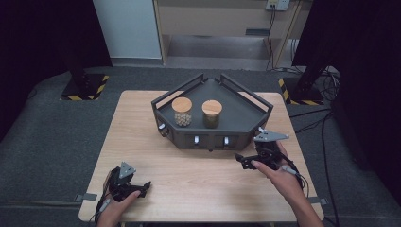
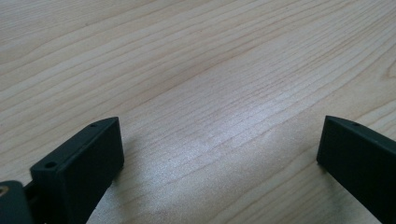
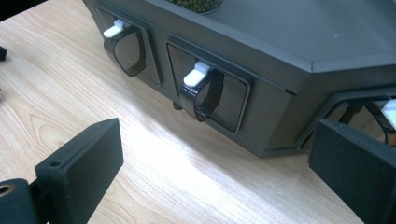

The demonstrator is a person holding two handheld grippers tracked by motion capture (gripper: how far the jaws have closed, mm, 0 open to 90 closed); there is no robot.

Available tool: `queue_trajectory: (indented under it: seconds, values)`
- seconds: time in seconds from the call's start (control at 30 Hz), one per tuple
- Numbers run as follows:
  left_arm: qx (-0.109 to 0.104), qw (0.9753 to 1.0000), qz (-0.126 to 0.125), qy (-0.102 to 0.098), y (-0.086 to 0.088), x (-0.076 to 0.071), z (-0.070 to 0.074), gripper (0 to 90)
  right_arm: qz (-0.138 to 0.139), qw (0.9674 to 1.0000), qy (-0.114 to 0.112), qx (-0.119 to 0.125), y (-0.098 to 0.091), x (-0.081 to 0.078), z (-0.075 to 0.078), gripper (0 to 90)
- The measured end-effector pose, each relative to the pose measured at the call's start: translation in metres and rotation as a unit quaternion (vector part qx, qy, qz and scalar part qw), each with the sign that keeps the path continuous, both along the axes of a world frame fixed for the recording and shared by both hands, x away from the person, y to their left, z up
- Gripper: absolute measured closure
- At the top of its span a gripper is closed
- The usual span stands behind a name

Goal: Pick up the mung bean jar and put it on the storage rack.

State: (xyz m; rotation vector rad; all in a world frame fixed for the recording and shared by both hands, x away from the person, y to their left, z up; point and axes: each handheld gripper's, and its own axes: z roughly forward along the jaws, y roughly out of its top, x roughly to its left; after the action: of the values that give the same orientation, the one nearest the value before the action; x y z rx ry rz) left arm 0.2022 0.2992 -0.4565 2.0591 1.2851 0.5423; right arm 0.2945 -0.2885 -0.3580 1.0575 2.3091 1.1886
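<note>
A dark grey angular tray (image 1: 246, 113) stands at the back middle of the wooden table (image 1: 198, 179). On it are two glass jars with wooden lids: one with pale round pieces (image 1: 182, 111), one with dark green pieces (image 1: 212, 113). The tray's front wall carries dark scoops with white tabs (image 3: 201, 88). My right gripper (image 1: 242, 161) hovers open just in front of the tray's right front corner, nothing between its jaws. My left gripper (image 1: 142, 188) rests open low over the table near the front left, its jaws wide apart above bare wood (image 2: 219, 121).
Another white-tabbed scoop (image 3: 122, 44) sits further left on the tray's front wall (image 3: 261, 112), and a third (image 3: 387, 114) on the angled right face. Black stands with yellow-striped bases (image 1: 85, 87) and cables (image 1: 326, 123) lie on the floor beyond the table.
</note>
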Motion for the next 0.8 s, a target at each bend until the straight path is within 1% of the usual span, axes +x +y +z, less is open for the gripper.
queue_trajectory:
  seconds: [0.57, 0.8]
  values:
    - [0.000, 1.0000, 0.002, 0.000, -0.001, 0.000, 0.000, 0.0, -0.009, 0.9999, 0.006, 0.002, -0.014, -0.006, -0.012, 3.3]
    - [0.000, 1.0000, 0.002, 0.000, -0.001, 0.000, 0.000, 0.0, -0.014, 0.9999, 0.008, 0.003, -0.021, -0.008, -0.014, 3.2]
